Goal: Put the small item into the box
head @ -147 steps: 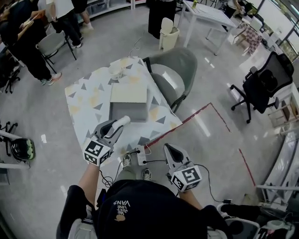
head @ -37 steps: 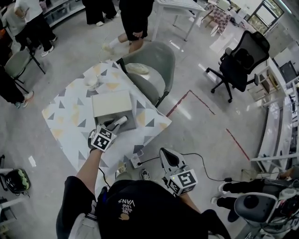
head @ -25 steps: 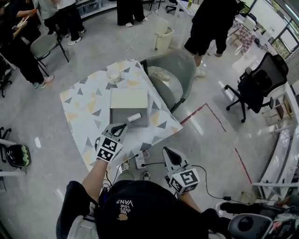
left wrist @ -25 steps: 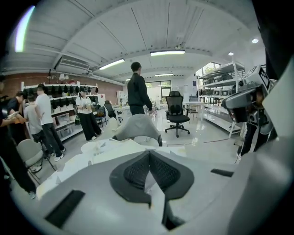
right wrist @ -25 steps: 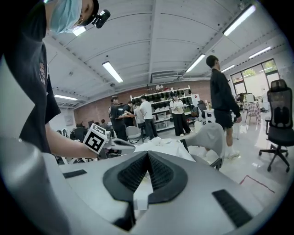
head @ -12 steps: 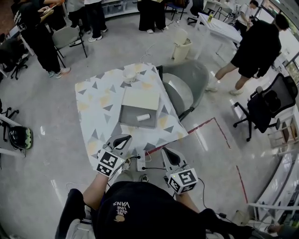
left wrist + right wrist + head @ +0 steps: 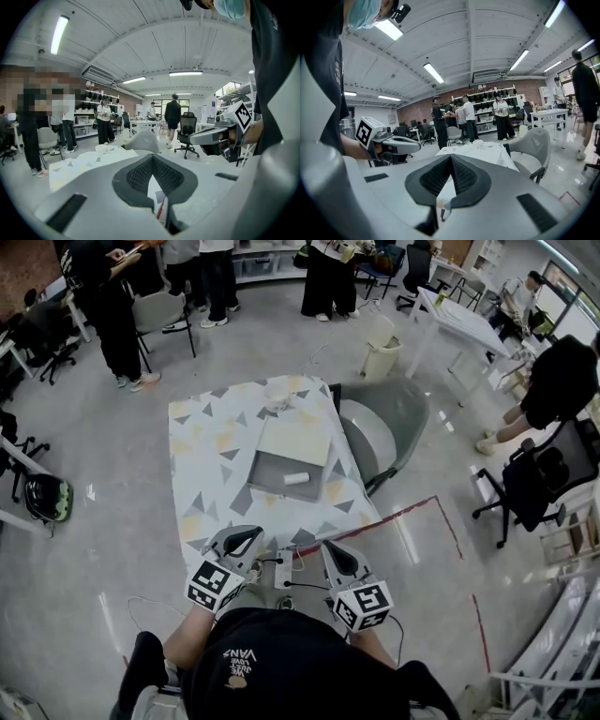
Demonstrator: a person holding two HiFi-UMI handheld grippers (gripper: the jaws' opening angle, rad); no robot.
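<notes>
Roll, small, white (image 7: 297,478): lies inside the grey box (image 7: 265,472) near the middle of the desk (image 7: 202,451), toward the box's 4 o'clock corner. In the head view its long axis runs 9 to 3 o'clock.

Lid, cream (image 7: 295,440): at the box's 12 o'clock side; touching or overlapping cannot be told.

Left gripper (image 7: 249,538): fingers pressed together, nothing between them. It is off the desk's near edge, with the roll at about 1 o'clock.

Right gripper (image 7: 331,551): fingers likewise closed and empty, with the roll at about 11 o'clock.

Both grippers are well apart from the roll, neither clearly nearer.

Judgement: roll already boxed. Any further reach would go toward 12 o'clock and meet the roll broadside.
</notes>
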